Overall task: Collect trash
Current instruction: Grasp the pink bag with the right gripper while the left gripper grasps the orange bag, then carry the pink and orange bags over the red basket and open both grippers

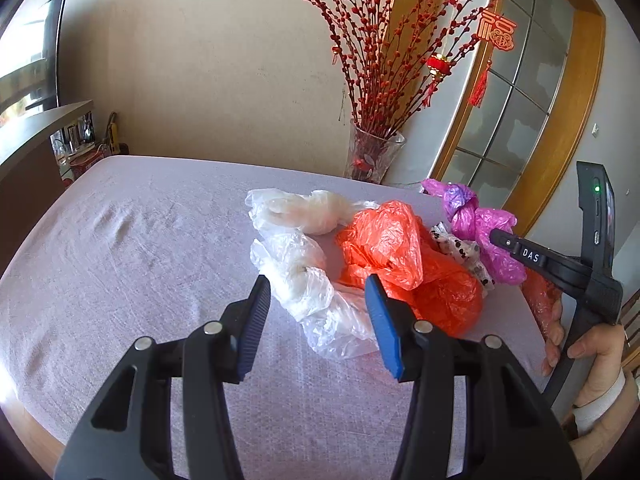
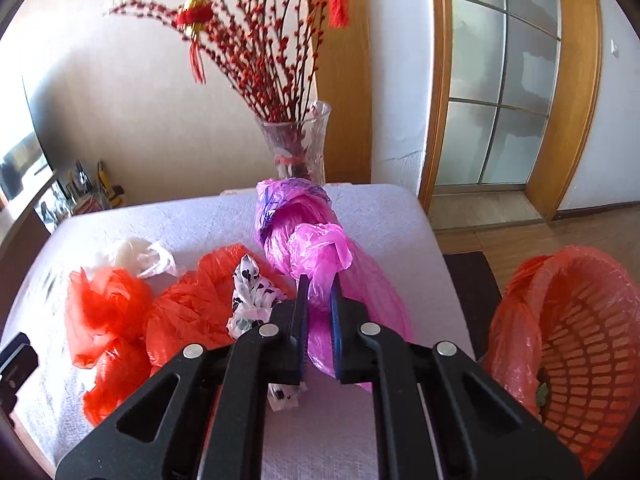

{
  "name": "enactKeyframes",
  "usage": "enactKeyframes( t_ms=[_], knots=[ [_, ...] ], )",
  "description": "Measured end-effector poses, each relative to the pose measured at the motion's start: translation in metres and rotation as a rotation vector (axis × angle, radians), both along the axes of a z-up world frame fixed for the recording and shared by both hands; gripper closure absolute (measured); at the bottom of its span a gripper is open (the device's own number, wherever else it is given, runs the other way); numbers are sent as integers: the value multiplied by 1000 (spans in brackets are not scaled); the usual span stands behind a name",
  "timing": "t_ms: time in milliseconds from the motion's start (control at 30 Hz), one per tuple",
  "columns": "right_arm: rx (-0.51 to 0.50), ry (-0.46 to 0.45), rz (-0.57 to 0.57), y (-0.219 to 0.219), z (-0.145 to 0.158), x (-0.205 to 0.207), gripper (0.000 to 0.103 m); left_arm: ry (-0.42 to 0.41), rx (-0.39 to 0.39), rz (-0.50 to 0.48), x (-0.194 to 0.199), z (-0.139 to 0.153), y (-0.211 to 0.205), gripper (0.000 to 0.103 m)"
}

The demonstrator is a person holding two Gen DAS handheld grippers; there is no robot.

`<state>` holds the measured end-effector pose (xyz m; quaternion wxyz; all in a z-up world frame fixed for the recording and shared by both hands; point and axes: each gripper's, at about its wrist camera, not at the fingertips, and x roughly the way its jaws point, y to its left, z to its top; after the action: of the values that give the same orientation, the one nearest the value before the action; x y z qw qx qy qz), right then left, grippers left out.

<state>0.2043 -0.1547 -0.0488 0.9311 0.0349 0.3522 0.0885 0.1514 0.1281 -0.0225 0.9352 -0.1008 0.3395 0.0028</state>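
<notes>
bright daylight | soft shadows | fisheye-bent edges | dark corner vignette

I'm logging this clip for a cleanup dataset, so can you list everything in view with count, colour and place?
Pink bag: one, pink with purple print, table's right side, pinched in the right tongs.
Red bags: apparently two, orange-red, crumpled mid-table.
Clear bags: apparently two, whitish, left of the red ones.
Spotted wrapper: one, white with black spots, between red and pink bags.
Table: one, pale lilac cloth.
Basket: one, orange, red liner, on the floor at right.
Vase: one, clear glass, red berry branches, behind the table.
Door: wood frame, frosted panes.
Left tongs: open, above the clear bags.
Right tongs: shut on the pink bag.
Right hand: holding the right tongs' handle.
</notes>
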Motion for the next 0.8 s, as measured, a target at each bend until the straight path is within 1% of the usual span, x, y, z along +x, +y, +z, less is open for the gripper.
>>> enactKeyframes(
  t_ms=[100, 233, 367, 433, 467, 533, 567, 600, 633, 700, 800],
  knots=[
    [25, -28, -18, -13, 8, -10, 94, 8, -8, -35, 5, 1, -12, 54],
    [35, -37, -27, -24, 11, -23, 94, 21, -1, -70, 19, 4, -33, 54],
    [30, -23, -38, -33, 8, -28, 94, 31, 68, -79, 36, 5, -58, 54],
    [31, -16, -43, -39, 5, -32, 93, 52, 106, -65, 48, 3, -65, 54],
    [31, -13, -46, -41, 4, -35, 93, 65, 110, -60, 54, 1, -66, 55],
    [30, -11, -51, -45, 3, -39, 93, 92, 121, -45, 66, -5, -67, 61],
    [31, -10, -52, -47, 3, -42, 93, 108, 114, -46, 71, -8, -66, 73],
    [32, -9, -54, -49, 3, -43, 93, 125, 99, -53, 75, -12, -65, 88],
    [32, -10, -55, -51, 3, -45, 93, 139, 82, -57, 78, -14, -63, 94],
    [35, -15, -58, -55, 5, -49, 93, 138, 44, -66, 78, -14, -58, 97],
    [48, -28, -64, -62, 10, -56, 93, 111, -6, -84, 70, -3, -52, 98]
  ],
)
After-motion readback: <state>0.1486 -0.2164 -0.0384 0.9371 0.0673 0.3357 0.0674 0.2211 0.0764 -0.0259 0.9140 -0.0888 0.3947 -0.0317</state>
